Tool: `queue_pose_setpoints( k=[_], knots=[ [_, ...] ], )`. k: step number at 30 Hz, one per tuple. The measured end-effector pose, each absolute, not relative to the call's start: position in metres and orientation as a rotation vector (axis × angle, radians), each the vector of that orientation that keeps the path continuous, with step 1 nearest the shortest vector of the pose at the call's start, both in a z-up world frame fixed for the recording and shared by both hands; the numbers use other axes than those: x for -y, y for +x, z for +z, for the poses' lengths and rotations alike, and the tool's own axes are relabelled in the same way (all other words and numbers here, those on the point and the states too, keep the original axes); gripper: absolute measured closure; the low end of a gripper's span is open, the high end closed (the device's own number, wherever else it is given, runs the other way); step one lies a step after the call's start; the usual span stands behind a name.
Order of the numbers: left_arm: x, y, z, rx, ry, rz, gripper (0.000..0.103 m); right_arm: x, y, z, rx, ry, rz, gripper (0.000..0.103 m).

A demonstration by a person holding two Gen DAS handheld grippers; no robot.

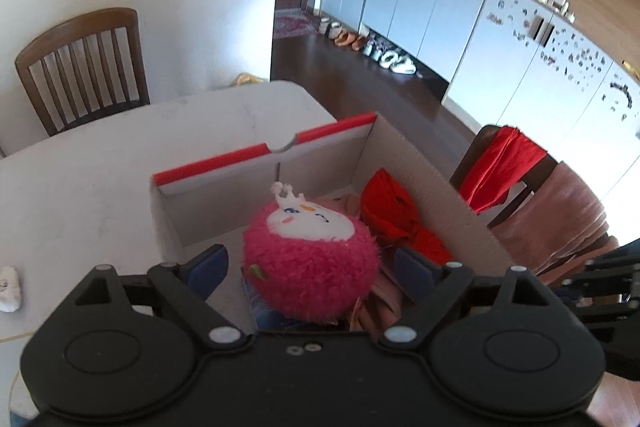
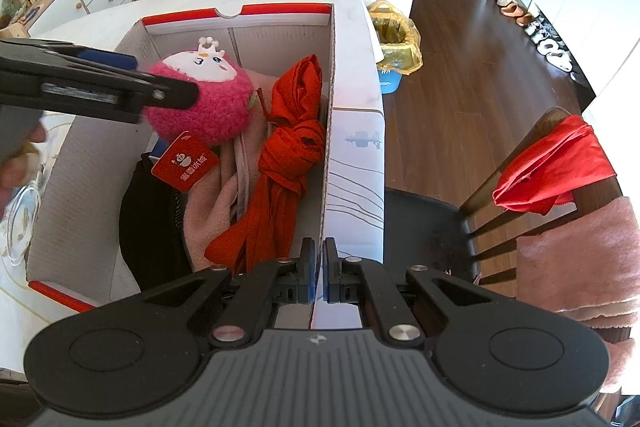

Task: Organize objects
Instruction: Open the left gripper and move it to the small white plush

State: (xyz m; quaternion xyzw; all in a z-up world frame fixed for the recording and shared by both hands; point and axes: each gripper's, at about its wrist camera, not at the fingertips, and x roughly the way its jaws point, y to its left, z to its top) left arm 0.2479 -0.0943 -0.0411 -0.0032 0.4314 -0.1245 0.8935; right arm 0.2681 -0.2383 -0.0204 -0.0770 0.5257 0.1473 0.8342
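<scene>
White bench (image 1: 100,155) carries a cardboard box (image 2: 330,75) where the left gripper (image 1: 310,263), jaws spread, straddles a pink plush toy (image 1: 310,267), while the right gripper (image 2: 319,269) pinches the box wall.

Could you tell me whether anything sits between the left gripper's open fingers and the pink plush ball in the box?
Nothing visible does. The left gripper is open with the pink plush ball directly between its blue fingers, inside the cardboard box.
</scene>
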Motion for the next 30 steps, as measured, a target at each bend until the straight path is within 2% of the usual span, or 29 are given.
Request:
queue_pose_setpoints(
  k=[9,22,26,30],
  knots=[
    [0.059,0.220,-0.011,-0.838,-0.050,-0.239,0.013,0.237,0.267,-0.020,-1.113,-0.178,0.313,0.100],
    [-0.020,0.193,-0.004,-0.808,-0.090,-0.078,0.010,0.236,0.267,-0.020,-1.114,-0.181,0.308,0.100],
    [-0.050,0.189,-0.009,-0.809,-0.104,-0.013,0.003,0.234,0.267,-0.019,-1.116,-0.188,0.304,0.100],
    [-0.078,0.189,-0.016,-0.815,-0.110,0.036,0.001,0.235,0.267,-0.019,-1.121,-0.187,0.299,0.100]
  ],
)
